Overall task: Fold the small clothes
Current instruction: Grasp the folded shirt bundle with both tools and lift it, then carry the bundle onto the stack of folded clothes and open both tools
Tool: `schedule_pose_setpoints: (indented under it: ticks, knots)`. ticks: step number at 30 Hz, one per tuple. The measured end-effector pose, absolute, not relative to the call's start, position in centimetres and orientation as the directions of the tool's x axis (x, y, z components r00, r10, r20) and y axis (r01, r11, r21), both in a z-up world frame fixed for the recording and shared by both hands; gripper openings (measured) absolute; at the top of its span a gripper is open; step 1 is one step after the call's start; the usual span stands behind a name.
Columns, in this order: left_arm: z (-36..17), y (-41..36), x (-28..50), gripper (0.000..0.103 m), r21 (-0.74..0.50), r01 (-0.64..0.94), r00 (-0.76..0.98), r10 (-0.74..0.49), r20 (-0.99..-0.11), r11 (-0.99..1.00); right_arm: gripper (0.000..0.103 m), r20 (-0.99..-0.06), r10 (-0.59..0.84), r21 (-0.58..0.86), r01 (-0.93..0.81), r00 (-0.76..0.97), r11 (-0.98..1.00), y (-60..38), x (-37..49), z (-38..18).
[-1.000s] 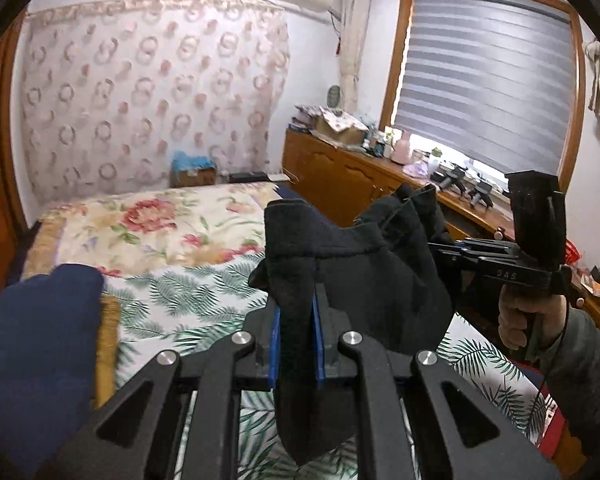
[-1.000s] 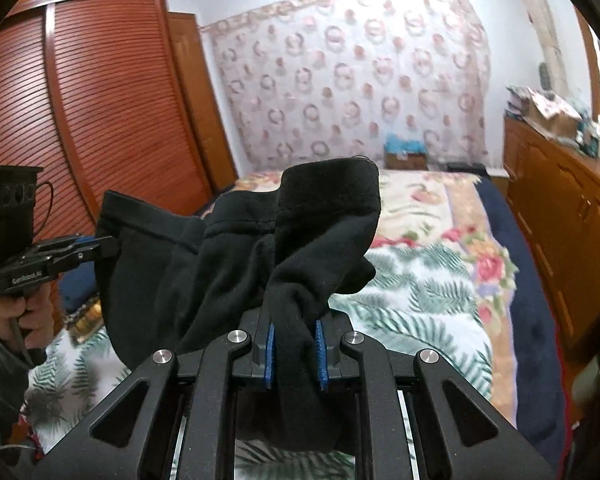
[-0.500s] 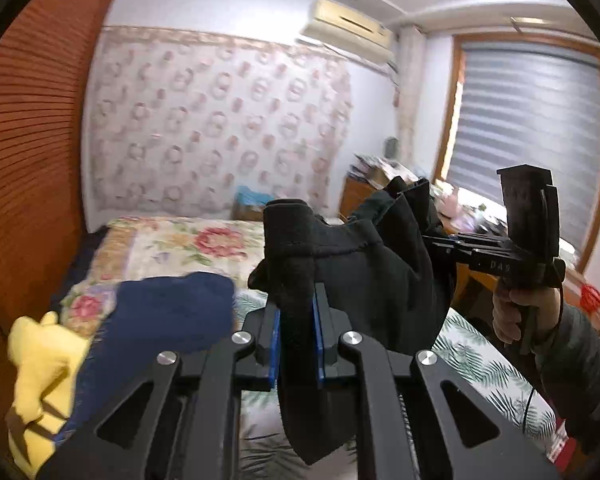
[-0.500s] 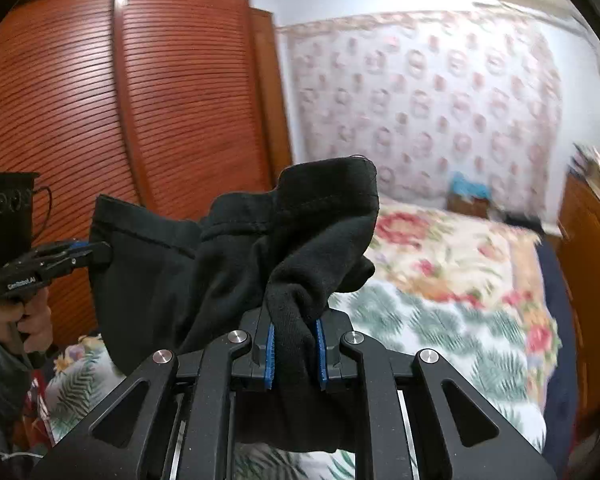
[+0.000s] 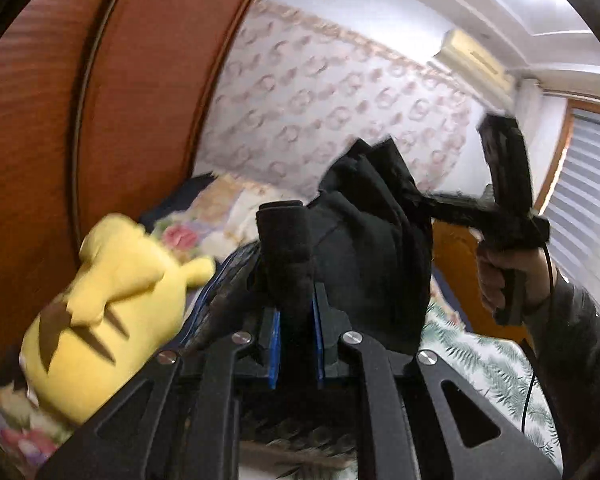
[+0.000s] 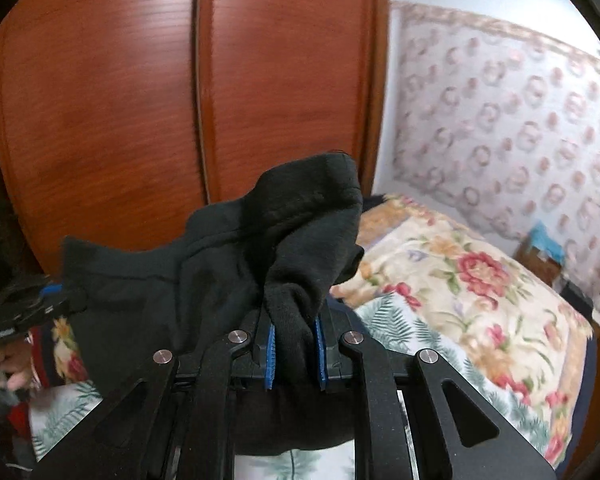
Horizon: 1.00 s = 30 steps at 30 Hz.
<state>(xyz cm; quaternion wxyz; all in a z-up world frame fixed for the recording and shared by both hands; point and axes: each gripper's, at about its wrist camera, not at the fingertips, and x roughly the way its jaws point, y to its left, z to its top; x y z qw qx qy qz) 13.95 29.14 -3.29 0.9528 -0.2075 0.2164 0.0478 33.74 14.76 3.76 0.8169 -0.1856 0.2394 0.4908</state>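
A black garment [image 5: 364,248] hangs in the air between my two grippers, above the bed. My left gripper [image 5: 294,340] is shut on one corner of it, the cloth pinched between the blue pads. My right gripper [image 6: 294,344] is shut on another corner of the same garment [image 6: 220,264]. The right gripper also shows in the left wrist view [image 5: 504,200], held in a hand, and the left gripper shows at the left edge of the right wrist view [image 6: 20,312]. The cloth sags between them.
A yellow plush toy [image 5: 112,304] lies at the left by a dark blue item. A red-brown wardrobe [image 6: 180,100] stands beside the bed [image 6: 480,300] with its floral and fern cover. A patterned curtain [image 6: 520,120] hangs behind.
Both grippers have swung left with the garment, so the wardrobe and the yellow toy now fill the views. The grip on the cloth is unchanged.
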Motion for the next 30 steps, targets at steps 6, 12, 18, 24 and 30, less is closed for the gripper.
schedule_pose_setpoints:
  ticks: [6, 12, 18, 24, 30]
  knots:
    - [-6.3, 29.8, 14.7, 0.011, -0.392, -0.236, 0.872, 0.016, -0.490, 0.889, 0.013, -0.630, 0.644, -0.131, -0.877, 0.434, 0.463, 21.2, 35.9, 0.0]
    - [-6.6, 29.8, 14.3, 0.011, -0.352, -0.249, 0.863, 0.041, -0.504, 0.902, 0.045, -0.551, 0.605, -0.170, -0.788, 0.574, 0.592, 19.4, 35.9, 1.9]
    - [-6.2, 29.4, 14.3, 0.012, -0.313, -0.254, 0.850, 0.057, -0.524, 0.915, 0.045, -0.591, 0.676, -0.057, -0.858, 0.441, 0.510, 18.1, 34.1, -1.2]
    - [-6.4, 28.8, 15.0, 0.014, -0.264, -0.251, 0.831, 0.068, -0.552, 0.931, 0.062, -0.626, 0.669, 0.120, -0.797, 0.401, 0.591, 16.1, 38.6, -7.1]
    - [-5.0, 27.5, 13.5, 0.026, -0.185, -0.237, 0.823, 0.096, -0.560, 0.954, 0.065, -0.593, 0.646, 0.058, -0.775, 0.481, 0.630, 14.7, 36.2, -4.8]
